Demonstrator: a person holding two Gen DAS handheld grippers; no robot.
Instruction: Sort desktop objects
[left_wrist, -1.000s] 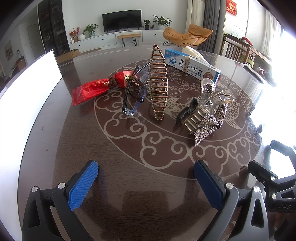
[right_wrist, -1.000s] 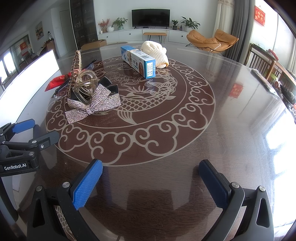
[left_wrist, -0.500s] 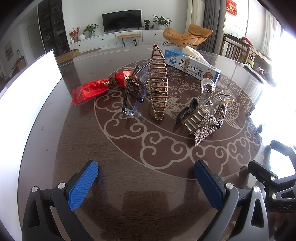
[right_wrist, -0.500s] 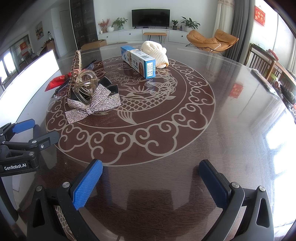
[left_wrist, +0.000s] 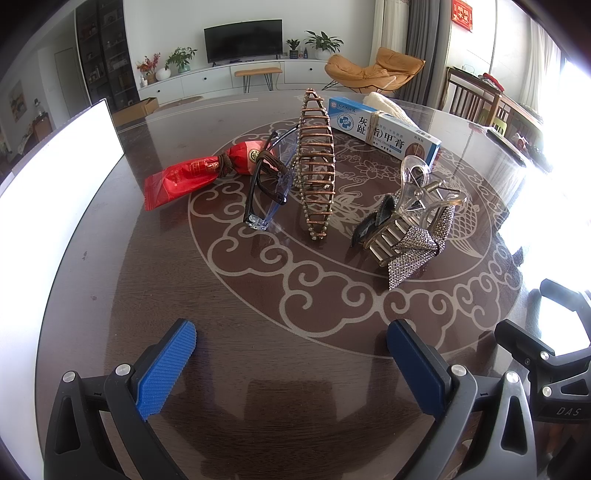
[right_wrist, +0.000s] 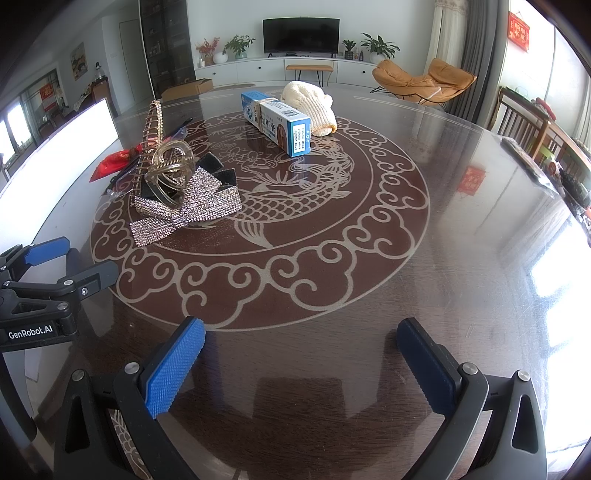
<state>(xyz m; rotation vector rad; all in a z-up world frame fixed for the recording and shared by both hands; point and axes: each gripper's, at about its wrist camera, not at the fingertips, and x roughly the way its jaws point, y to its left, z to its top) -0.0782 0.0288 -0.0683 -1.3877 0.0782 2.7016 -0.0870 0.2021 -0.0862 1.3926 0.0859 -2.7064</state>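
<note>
Bare worktop (right_wrist: 461, 240) spreads wide before the right gripper (right_wrist: 301, 365); both it and the left gripper (left_wrist: 291, 365) gape wide, empty. The left gripper's body reads "GenRobot.AI"; the blue box (right_wrist: 279, 122) carries Chinese characters.

My left wrist camera is sitting low over the desk (left_wrist: 110, 295), looking forward between the left tongs (left_wrist: 291, 354) toward the television wall, with the hair clips (left_wrist: 406, 225) fairly near. My right wrist camera is looking the same general way from further right, between the right tongs (right_wrist: 301, 354), seeing those clips (right_wrist: 184, 199) off to its left. Both views are sharing the clips, the blue box (left_wrist: 384, 129) and each other's tongs at the edges.
</note>
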